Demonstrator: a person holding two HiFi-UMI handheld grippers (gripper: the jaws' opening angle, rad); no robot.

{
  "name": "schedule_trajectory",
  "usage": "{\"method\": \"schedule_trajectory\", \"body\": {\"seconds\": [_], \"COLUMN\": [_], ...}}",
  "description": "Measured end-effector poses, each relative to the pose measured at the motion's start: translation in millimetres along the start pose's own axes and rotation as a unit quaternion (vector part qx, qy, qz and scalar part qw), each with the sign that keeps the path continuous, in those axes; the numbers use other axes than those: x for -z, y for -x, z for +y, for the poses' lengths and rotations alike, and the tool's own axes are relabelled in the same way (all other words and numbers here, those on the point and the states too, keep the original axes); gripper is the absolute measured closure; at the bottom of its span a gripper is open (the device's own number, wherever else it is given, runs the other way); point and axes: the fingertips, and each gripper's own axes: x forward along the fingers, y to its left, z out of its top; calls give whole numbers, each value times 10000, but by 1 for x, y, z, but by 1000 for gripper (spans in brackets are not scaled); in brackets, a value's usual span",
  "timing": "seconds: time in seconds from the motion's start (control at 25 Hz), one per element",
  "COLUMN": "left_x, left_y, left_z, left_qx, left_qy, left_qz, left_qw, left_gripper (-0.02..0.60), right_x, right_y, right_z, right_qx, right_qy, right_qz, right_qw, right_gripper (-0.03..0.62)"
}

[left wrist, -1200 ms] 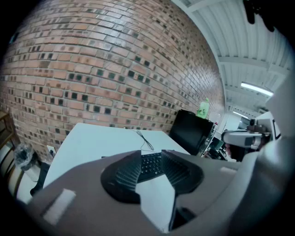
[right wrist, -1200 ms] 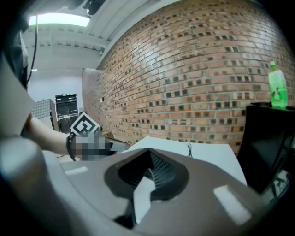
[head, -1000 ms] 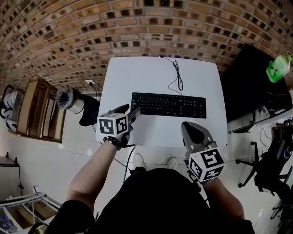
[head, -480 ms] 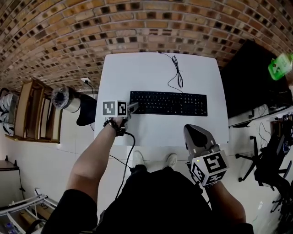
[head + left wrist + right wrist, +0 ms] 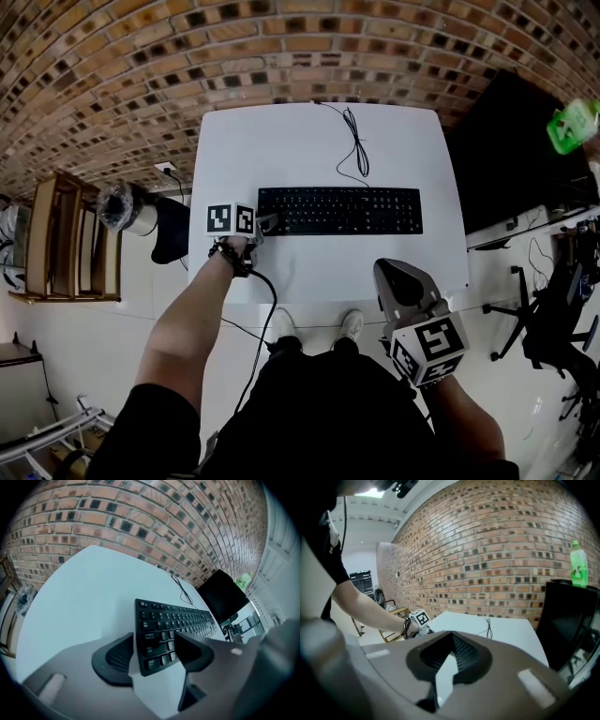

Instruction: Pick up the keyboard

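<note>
The black keyboard lies flat across the middle of the white table, and its cable runs toward the far edge. My left gripper sits low at the keyboard's left end. In the left gripper view that end of the keyboard lies between the two pads of the left gripper; the jaws are closing, with a little room still showing beside the pads. My right gripper hangs shut over the table's near right edge, apart from the keyboard; its pads meet in the right gripper view.
A black cabinet stands right of the table with a green bottle on it. A wooden shelf is on the floor at the left and an office chair at the right. A brick wall rises behind the table.
My left gripper has dropped from above the table's near left part down onto the keyboard's left end. The right gripper has stayed where it was, shut.
</note>
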Motion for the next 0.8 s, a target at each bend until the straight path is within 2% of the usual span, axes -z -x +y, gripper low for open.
{"method": "schedule_trajectory", "body": {"seconds": [0.2, 0.32, 0.56, 0.8], "left_x": [1, 1, 2, 0], "left_y": [-6, -6, -3, 8], "left_z": [0, 5, 9, 0], "left_qx": [64, -37, -132, 32], "left_qy": [54, 27, 226, 367], "left_qz": [103, 177, 129, 4], "left_qw": [9999, 9998, 9996, 9993], "left_gripper": [314, 380, 405, 422], "right_x": [3, 7, 10, 18], "right_y": [1, 2, 4, 0], "right_z": [-1, -1, 0, 1], "right_qx": [19, 22, 26, -83], "right_qy": [-34, -55, -58, -304], "right_qz": [22, 38, 29, 81], "right_qw": [10000, 10000, 10000, 9995], "right_gripper": [594, 594, 594, 593]}}
